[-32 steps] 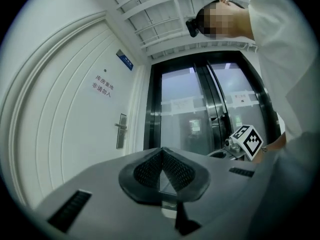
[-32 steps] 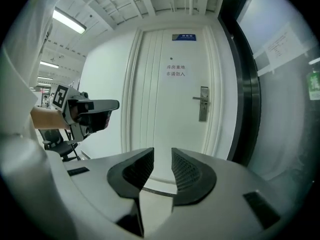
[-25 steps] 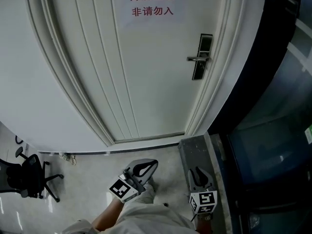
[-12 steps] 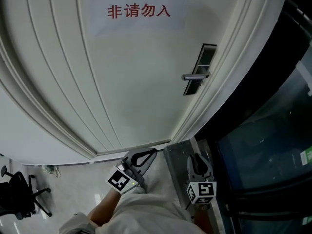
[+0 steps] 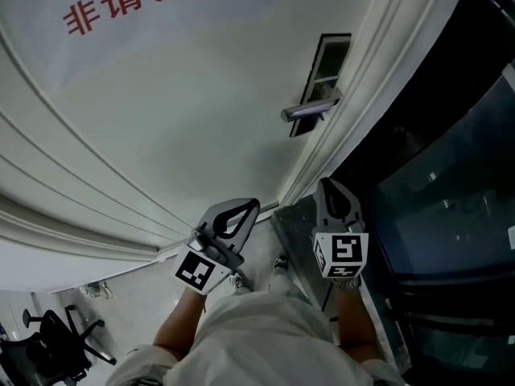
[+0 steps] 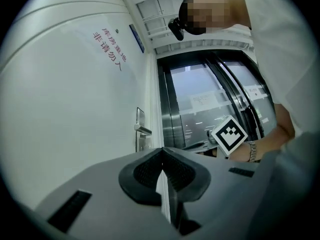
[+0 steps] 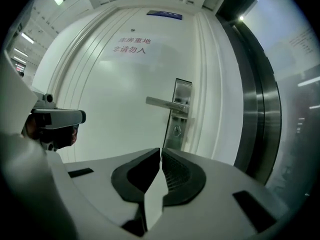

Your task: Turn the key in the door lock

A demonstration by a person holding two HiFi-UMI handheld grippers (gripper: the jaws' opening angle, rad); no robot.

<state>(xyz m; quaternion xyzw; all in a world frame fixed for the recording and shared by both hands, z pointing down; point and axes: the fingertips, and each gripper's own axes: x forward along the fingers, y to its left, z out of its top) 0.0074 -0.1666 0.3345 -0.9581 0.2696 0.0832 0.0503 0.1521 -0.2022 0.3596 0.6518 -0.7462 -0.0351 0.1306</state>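
Observation:
The white door (image 5: pixel 185 119) carries a steel lock plate (image 5: pixel 328 71) with a lever handle (image 5: pixel 310 109) near its right edge. The right gripper view shows the plate (image 7: pixel 180 109), the handle (image 7: pixel 165 104) and a small round keyhole (image 7: pixel 176 130) under it; I cannot make out a key. My right gripper (image 5: pixel 328 185) (image 7: pixel 160 151) points at the lock from below and stays well short of it. Its jaws are closing and nothing is between them. My left gripper (image 5: pixel 251 206) (image 6: pixel 162 151) is shut and empty, lower left of the lock (image 6: pixel 140 134).
Red characters (image 5: pixel 137 2) are printed on the door. Dark glass doors in steel frames (image 5: pixel 451 199) stand right of the door frame. A grey ledge (image 5: pixel 291 225) lies at the foot of the frame, and an office chair (image 5: pixel 56 340) stands at the lower left.
Both grippers have moved closer to the door, and the lock now looks larger and nearer. The right gripper has risen towards the lock and its jaws have drawn together.

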